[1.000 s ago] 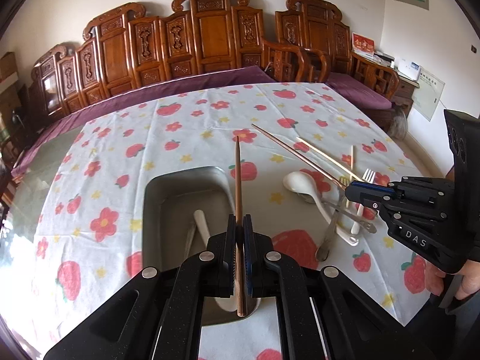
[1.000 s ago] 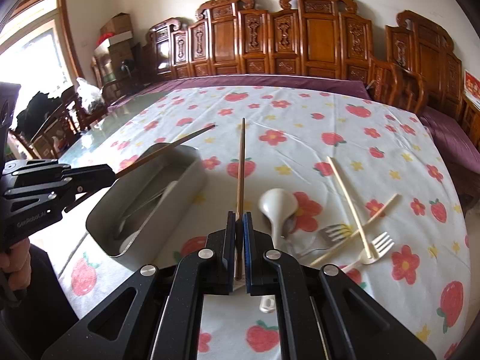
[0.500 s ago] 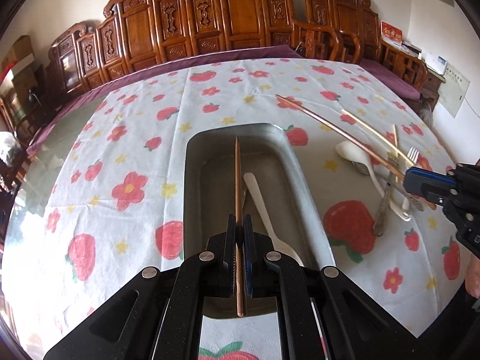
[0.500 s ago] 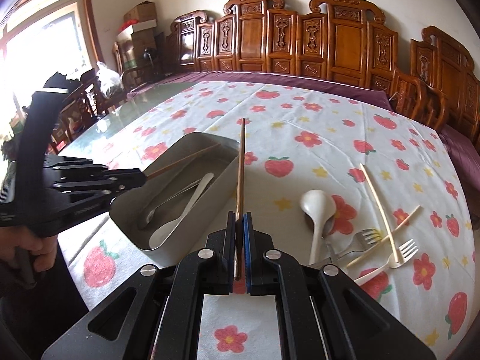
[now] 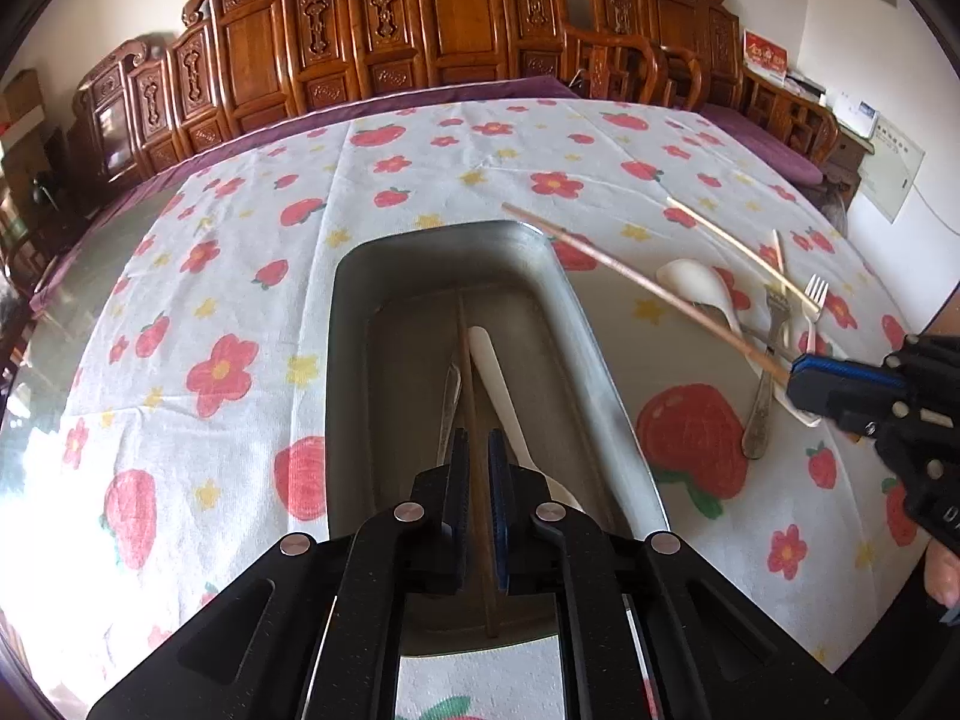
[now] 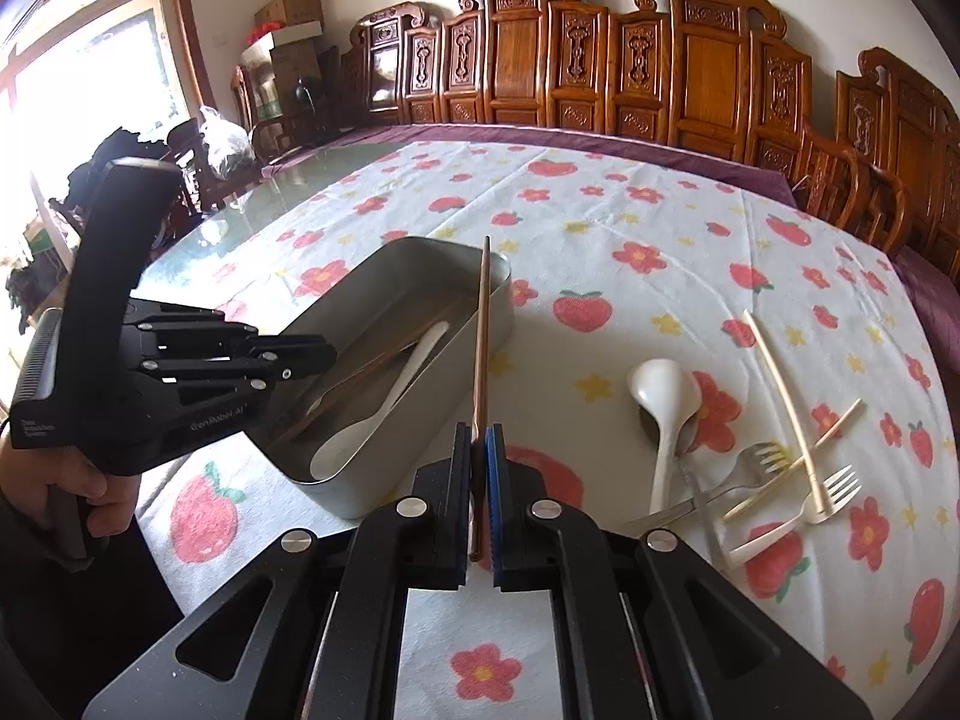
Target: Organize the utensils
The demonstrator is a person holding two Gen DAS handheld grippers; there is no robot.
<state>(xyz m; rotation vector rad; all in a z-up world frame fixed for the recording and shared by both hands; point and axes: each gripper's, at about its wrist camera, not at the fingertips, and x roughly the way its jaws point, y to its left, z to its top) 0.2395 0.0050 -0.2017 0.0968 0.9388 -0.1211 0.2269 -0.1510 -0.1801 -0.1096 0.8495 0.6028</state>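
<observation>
- As the sorting stands about midway, the cloth (image 6: 600, 240) carries two groups: a tray (image 6: 420, 420) on its left side and a loose heap well apart to the right.
- The tray already holds a white spoon (image 5: 498, 384), a metal piece (image 5: 451, 396) beside it that is too hidden to name, and a brown chopstick (image 5: 471, 372) lying along its floor.
- Left to move, judging by the heap: a white ladle (image 6: 663, 396), a metal fork (image 6: 756, 459), a white fork (image 6: 834, 489) and two pale chopsticks (image 6: 780, 396) that cross over the forks. A further metal handle lies among them.
- The left gripper (image 5: 478, 438) hangs low over the near end of the tray. Its jaws have just been opening and stand a narrow slit apart. The brown chopstick runs between the pads with a sliver of gap on each side, so it looks let go, resting in the tray rather than pinched.
- The right gripper (image 6: 478, 432) has its jaws closed tight on a second brown chopstick (image 6: 481, 330), clamped near its butt. The stick slants forward in the air, its tip over the tray's far corner and its shaft above the right rim, not yet inside.
- I judge that this second stick goes in next, beside its mate; then the heap remains.
</observation>
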